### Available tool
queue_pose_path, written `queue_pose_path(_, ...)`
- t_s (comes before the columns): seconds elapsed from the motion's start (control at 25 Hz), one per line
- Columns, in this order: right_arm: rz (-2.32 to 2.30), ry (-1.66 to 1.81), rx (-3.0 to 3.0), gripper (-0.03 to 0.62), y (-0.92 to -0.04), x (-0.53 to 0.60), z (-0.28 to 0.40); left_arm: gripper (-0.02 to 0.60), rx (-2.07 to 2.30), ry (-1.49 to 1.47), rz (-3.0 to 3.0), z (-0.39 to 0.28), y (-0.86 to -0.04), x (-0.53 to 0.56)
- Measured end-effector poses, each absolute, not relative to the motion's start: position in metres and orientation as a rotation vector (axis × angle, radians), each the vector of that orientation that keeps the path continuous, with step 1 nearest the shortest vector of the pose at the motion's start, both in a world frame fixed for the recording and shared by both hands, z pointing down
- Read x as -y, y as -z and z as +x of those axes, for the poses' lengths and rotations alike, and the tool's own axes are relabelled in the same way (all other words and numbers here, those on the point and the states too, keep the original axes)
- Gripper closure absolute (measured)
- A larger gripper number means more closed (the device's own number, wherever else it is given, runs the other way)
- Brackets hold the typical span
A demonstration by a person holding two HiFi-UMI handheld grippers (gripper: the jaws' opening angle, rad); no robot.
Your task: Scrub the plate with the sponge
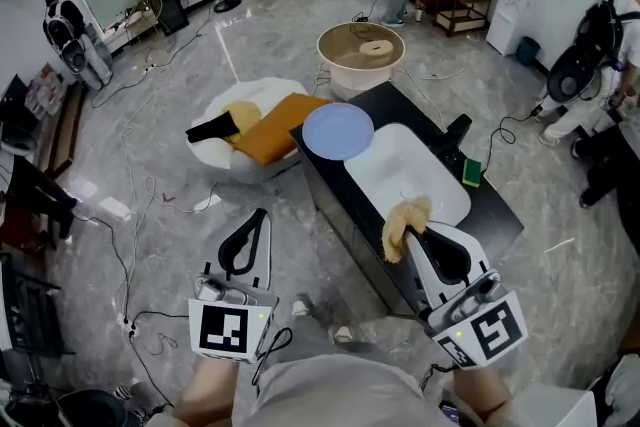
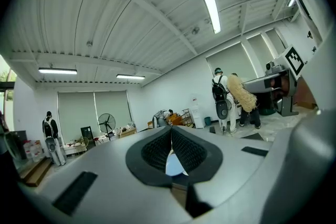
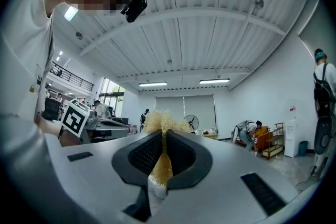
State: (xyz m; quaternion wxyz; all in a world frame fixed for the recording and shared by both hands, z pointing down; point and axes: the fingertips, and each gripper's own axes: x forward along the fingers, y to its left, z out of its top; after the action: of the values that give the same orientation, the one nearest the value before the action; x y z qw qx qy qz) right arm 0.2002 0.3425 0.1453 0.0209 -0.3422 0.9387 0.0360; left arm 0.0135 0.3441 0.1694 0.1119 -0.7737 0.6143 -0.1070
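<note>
A light blue plate point(image 1: 338, 130) lies on the far left corner of the black counter point(image 1: 497, 215), next to the white sink point(image 1: 400, 170). My right gripper point(image 1: 418, 231) is shut on a yellow fibrous sponge point(image 1: 402, 223), held above the near end of the sink. In the right gripper view the sponge point(image 3: 161, 122) sticks out between and above the jaws of the right gripper point(image 3: 164, 139). My left gripper point(image 1: 259, 216) hangs over the floor to the left of the counter, shut and empty. In the left gripper view the left gripper point(image 2: 171, 131) has its jaws together.
A green sponge point(image 1: 471, 172) and a black faucet point(image 1: 455, 133) are at the sink's right side. A white beanbag point(image 1: 262, 163) with an orange cushion point(image 1: 277, 126) lies left of the counter, a round tub point(image 1: 360, 50) beyond it. Cables run over the floor. People stand at the back and right.
</note>
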Motion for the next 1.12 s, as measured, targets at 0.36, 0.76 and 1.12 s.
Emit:
queue_pose_path(0.36, -1.052, -0.092, -2.943, 0.545, -0.160, -0.318, 0.191, 0.560, -1.850, 0.236, -2.308, 0.012, -0.167, -0.321)
queue_pose_path(0.76, -1.077, -0.082, -2.955, 0.545, -0.179, -0.259, 0.149, 0.560, -1.808, 0.240, -2.320, -0.030, -0.184, -0.264)
queue_pose_path(1.12, -1.169, -0.005, -3.003, 0.545, -0.203, -0.165, 0.099, 0.560, -1.758, 0.282, -2.466, -0.065, -0.211, -0.166)
